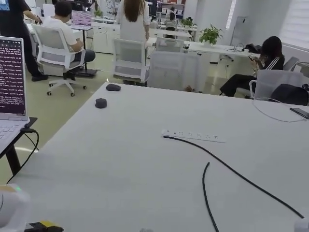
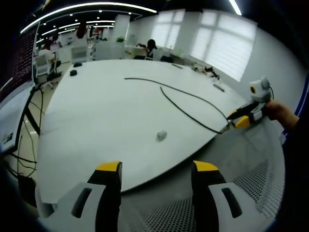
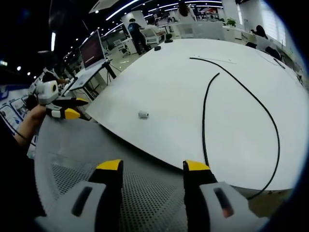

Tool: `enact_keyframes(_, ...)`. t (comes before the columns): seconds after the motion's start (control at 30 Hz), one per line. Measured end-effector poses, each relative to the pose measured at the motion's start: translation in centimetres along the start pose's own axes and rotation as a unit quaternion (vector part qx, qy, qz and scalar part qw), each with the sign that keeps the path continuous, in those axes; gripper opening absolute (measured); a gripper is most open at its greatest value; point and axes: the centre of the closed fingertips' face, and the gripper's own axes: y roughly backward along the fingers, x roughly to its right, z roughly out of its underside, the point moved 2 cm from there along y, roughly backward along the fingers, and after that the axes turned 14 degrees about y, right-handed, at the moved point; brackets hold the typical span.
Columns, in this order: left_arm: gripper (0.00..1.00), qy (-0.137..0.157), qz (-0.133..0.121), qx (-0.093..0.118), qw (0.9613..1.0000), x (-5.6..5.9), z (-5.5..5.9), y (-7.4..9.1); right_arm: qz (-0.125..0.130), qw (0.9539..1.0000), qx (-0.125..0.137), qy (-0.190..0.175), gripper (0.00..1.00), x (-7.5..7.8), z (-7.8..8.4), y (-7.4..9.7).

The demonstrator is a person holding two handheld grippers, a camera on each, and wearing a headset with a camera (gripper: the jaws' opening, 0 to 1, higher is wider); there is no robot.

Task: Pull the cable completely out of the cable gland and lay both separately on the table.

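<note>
Two cables [image 1: 203, 188], one cable gland [image 3: 143, 114] and two mice [image 1: 101, 103] are laid apart; left gripper [image 2: 155, 169] and right gripper [image 3: 152, 166] are held spread.

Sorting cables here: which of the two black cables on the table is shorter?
The curved cable, whose end stops mid-table; the longer cable runs past it to the white power strip.

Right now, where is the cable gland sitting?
In the left gripper view the cable gland lies by itself on the white table near its front edge. It is ahead of the open left gripper and clear to the left of the short black cable.
</note>
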Motion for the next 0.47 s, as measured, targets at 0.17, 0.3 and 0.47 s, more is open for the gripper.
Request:
enact_keyframes(0.17,0.58,-0.001,0.003,-0.005,1.0,0.08,0.08,-0.06,0.0,1.0,-0.006,-0.001,0.52,-0.03,0.17,-0.15)
enact_keyframes(0.3,0.58,-0.002,0.002,-0.008,1.0,0.02,0.2,-0.1,-0.003,0.9999,-0.011,0.003,0.51,-0.14,0.26,-0.31)
enact_keyframes(0.47,0.58,-0.002,0.005,-0.012,0.9999,0.07,0.37,-0.27,-0.004,0.9999,-0.012,0.002,0.51,-0.18,0.28,-0.27)
